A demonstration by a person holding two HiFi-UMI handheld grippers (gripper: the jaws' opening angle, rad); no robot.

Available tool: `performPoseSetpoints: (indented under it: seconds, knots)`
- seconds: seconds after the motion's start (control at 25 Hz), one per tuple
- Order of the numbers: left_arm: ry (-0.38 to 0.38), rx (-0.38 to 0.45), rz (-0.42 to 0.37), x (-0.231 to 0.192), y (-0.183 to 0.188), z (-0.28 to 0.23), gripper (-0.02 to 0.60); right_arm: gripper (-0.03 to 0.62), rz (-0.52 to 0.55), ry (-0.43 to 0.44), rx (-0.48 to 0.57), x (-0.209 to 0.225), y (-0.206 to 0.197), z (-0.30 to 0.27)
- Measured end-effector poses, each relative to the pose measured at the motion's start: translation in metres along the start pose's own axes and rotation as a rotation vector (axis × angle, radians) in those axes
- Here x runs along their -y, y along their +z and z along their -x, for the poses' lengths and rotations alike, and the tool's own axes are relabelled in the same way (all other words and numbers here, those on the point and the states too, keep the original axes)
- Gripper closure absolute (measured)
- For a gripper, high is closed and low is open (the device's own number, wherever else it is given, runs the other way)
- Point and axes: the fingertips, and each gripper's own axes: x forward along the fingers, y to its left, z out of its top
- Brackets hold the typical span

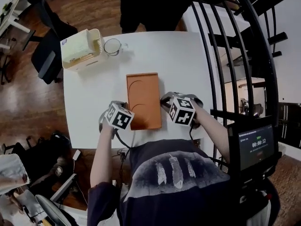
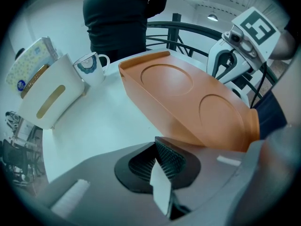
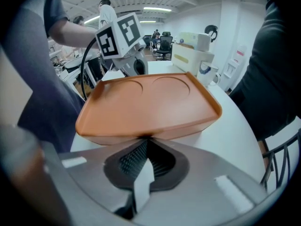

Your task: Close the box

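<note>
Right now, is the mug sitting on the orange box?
No, the mug stands on the table next to the tissue box, well apart from the orange box.

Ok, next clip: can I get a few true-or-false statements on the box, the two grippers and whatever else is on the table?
1. The orange box lies on the white table. True.
2. The right gripper has its jaws wide apart. False: they are together with nothing between them, right at the box's edge.
3. A mug stands beside the tissue box at the table's far left. True.
4. The left gripper holds the mug. False: it is shut and empty, near the box, far from the mug.
5. Nobody stands at the far side of the table. False: a person in dark clothes stands there.
</note>
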Motion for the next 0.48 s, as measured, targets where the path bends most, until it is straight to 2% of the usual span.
performPoseSetpoints:
  seconds: [0.28,0.36,0.48]
  knots:
    - [0.021,-0.025,-0.024,-0.017,-0.005,-0.001,0.568,0.591,0.02,-0.004,-0.02,0.009,0.013,-0.009]
    - [0.03,-0.025,0.004,-0.019,-0.007,-0.003,0.566,0.59,0.007,-0.01,-0.029,0.01,0.01,-0.009]
    - [0.045,-0.012,0.079,-0.021,-0.011,0.005,0.566,0.589,-0.064,-0.062,-0.056,0.025,-0.003,0.011]
